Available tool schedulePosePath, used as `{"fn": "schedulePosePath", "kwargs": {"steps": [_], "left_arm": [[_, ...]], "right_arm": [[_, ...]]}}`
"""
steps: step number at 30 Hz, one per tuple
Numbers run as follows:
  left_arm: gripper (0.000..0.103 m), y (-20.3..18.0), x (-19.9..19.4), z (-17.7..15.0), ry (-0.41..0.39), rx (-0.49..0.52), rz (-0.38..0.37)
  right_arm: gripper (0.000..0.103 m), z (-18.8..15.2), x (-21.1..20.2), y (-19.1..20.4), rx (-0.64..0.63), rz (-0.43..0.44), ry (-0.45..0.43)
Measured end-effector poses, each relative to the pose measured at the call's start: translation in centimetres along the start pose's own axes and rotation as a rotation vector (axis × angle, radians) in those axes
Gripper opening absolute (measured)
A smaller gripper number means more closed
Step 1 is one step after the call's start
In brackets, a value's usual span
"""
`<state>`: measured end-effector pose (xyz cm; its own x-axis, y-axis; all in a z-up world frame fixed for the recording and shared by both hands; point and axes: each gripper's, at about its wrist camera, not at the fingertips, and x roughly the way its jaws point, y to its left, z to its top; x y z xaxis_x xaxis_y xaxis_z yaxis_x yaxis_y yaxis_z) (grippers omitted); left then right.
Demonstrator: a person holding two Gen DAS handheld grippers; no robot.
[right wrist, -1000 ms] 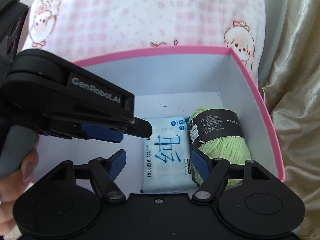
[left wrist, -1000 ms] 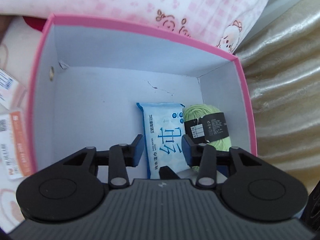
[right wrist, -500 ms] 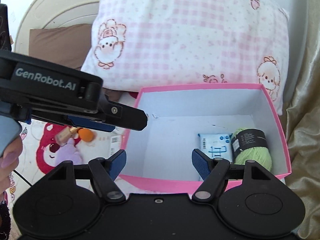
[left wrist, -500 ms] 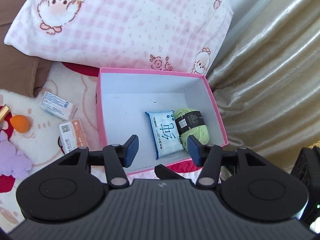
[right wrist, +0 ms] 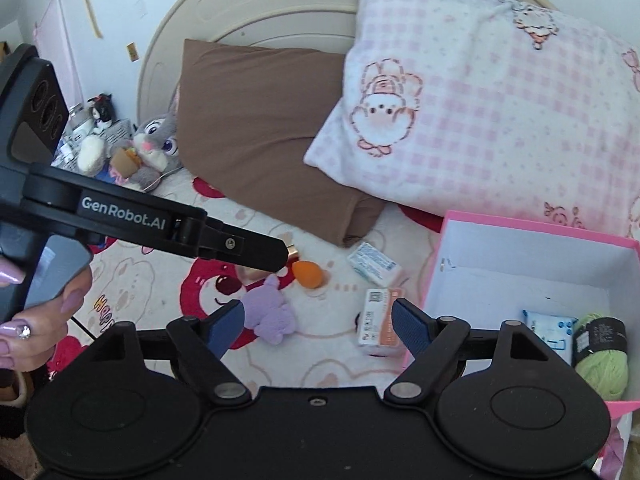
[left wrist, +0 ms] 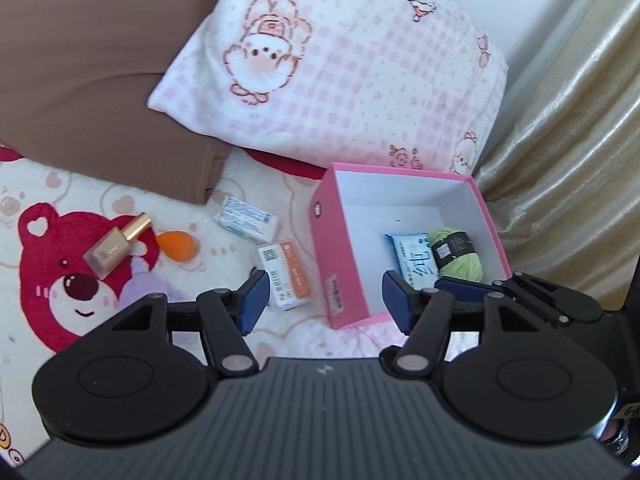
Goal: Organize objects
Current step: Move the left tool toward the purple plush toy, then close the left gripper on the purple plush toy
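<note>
Bottle (left wrist: 116, 246), orange sponge (left wrist: 176, 245), two small cartons (left wrist: 247, 224) lay loose on bed (left wrist: 48, 184) left of pink box (left wrist: 340, 264), likely awaiting sorting. Left gripper (left wrist: 322, 298) hovered spread, empty, between orange carton (left wrist: 286, 274) and box. Wipes (left wrist: 414, 258), yarn (left wrist: 458, 254) sat at box's right wall. Right gripper (right wrist: 318, 324) spread, empty.

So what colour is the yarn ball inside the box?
Light green yarn ball, clearest in left wrist view.
</note>
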<state>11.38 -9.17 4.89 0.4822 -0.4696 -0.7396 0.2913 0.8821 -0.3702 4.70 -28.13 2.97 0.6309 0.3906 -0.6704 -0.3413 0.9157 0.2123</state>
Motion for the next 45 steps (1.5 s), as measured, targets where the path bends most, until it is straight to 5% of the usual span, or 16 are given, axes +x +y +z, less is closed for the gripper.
{"fn": "schedulePosePath", "kwargs": {"steps": [6,12,20,25,29,32,39,45], "left_arm": [[0.067,4.8,-0.1,-0.9,-0.008,-0.080,0.033],[0.067,9.7,2.5,-1.7,0.017,-0.162,0.078],[0.067,16.4,6.2,-3.1,0.038,-0.272,0.081],[0.065,18.8,7.9,-3.8,0.022,-0.274,0.097],[0.065,21.0,10.0,-4.9,0.083,-0.348,0.033],[0.065,21.7,11.4,-5.8,0.097,-0.351,0.057],[0.064,24.2,13.2,-6.2,0.015,-0.379,0.115],[0.051,24.8,13.5,-6.7,0.011,-0.405,-0.012]], "right_arm": [[0.088,-0.6,4.4,2.7,-0.115,-0.059,0.043],[0.088,-1.7,8.4,3.7,-0.100,0.026,0.063],[0.089,-3.4,11.9,5.1,-0.128,-0.004,-0.151],[0.089,-3.6,14.8,4.3,-0.032,0.041,-0.109],[0.088,-3.9,17.3,3.4,0.112,0.082,0.000],[0.088,-4.9,19.2,3.4,0.152,0.100,0.052],[0.088,-8.7,22.8,3.3,0.185,0.128,0.130],[0.088,-8.3,23.6,4.9,0.131,0.139,0.132]]}}
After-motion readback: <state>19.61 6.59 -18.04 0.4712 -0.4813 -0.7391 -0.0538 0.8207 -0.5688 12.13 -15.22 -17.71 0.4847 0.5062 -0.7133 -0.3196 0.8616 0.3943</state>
